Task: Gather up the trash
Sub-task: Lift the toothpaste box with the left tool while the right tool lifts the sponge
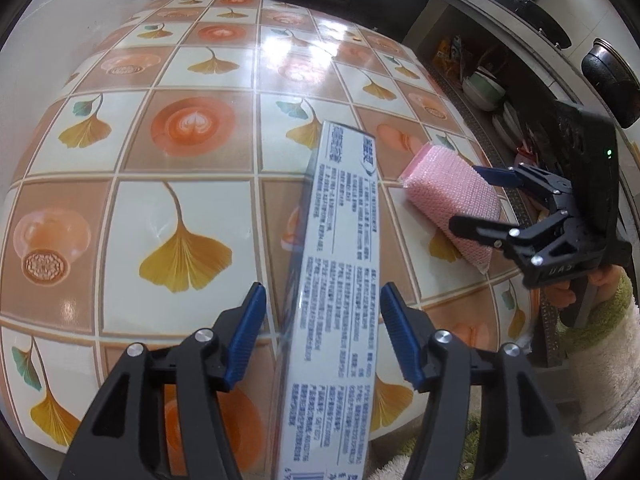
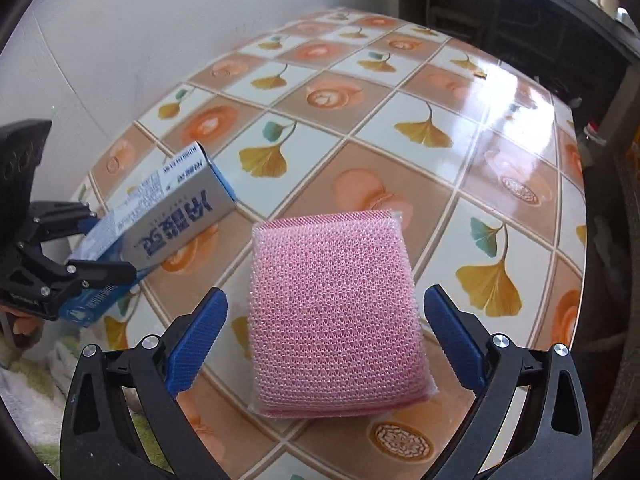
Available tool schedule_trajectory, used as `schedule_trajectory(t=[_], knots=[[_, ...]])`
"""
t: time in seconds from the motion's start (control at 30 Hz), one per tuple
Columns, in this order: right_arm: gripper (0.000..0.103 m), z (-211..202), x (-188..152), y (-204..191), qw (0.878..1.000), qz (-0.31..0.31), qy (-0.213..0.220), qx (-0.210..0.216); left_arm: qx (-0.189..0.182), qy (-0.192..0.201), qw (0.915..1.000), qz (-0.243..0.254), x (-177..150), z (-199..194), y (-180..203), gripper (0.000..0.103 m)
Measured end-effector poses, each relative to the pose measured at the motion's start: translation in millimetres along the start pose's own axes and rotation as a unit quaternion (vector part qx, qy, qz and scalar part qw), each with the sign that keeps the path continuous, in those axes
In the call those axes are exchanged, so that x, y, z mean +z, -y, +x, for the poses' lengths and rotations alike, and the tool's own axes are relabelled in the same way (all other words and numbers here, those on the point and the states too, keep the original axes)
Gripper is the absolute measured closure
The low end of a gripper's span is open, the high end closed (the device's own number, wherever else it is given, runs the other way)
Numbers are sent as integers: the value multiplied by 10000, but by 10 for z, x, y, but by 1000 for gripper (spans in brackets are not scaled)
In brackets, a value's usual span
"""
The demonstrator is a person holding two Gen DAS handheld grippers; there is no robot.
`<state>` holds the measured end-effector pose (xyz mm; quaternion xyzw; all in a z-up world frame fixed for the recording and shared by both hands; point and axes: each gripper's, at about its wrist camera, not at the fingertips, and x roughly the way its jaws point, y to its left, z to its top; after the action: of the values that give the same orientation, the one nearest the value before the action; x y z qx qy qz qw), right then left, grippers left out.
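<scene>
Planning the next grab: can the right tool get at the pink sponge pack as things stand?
Probably yes: the right tool is open, its fingers either side of the pink sponge pack on the table, with nothing between.

Daylight is glaring off the glossy leaf-patterned desk [image 1: 192,200], a pale wall [image 2: 132,40] is running behind it, and dark shelving [image 1: 480,76] is holding bowls alongside.

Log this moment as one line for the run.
left gripper: open around box | right gripper: open around pink sponge | both on table
</scene>
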<state>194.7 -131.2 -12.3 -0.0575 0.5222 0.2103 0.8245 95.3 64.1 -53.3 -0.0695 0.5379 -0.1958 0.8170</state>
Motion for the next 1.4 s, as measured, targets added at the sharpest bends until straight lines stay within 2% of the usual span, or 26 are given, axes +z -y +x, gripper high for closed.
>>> schedule_trajectory(t=[0.17, 0.23, 0.3, 0.37, 0.63, 0.77, 1.1, 1.4], knots=[[9, 66, -25, -4, 9997, -27, -38, -237, 66, 51, 10000, 46, 41, 14, -6, 46], [9, 55, -35, -7, 9996, -23, -18, -295, 114, 72, 9999, 61, 43, 15, -10, 52], [18, 36, -43, -19, 9993, -19, -20, -363, 95, 86, 9999, 51, 40, 17, -21, 57], [22, 17, -57, -26, 9991, 6, -46, -427, 99, 88, 9999, 43, 34, 20, -20, 63], [26, -142, -108, -21, 9978, 310, 217, -543, 137, 260, 9995, 68, 12, -45, 15, 67], [27, -264, -158, 39, 9954, 697, 413, -512, 71, 395, 9992, 81, 25, -121, 48, 68], [27, -779, -353, 227, 9782, 1690, 1197, -170, -214, 603, 9977, 213, 159, -260, 251, 69], [27, -1240, -649, 477, 9630, 2122, 1650, -181, -561, 774, 9938, 572, 348, -381, 746, 69]])
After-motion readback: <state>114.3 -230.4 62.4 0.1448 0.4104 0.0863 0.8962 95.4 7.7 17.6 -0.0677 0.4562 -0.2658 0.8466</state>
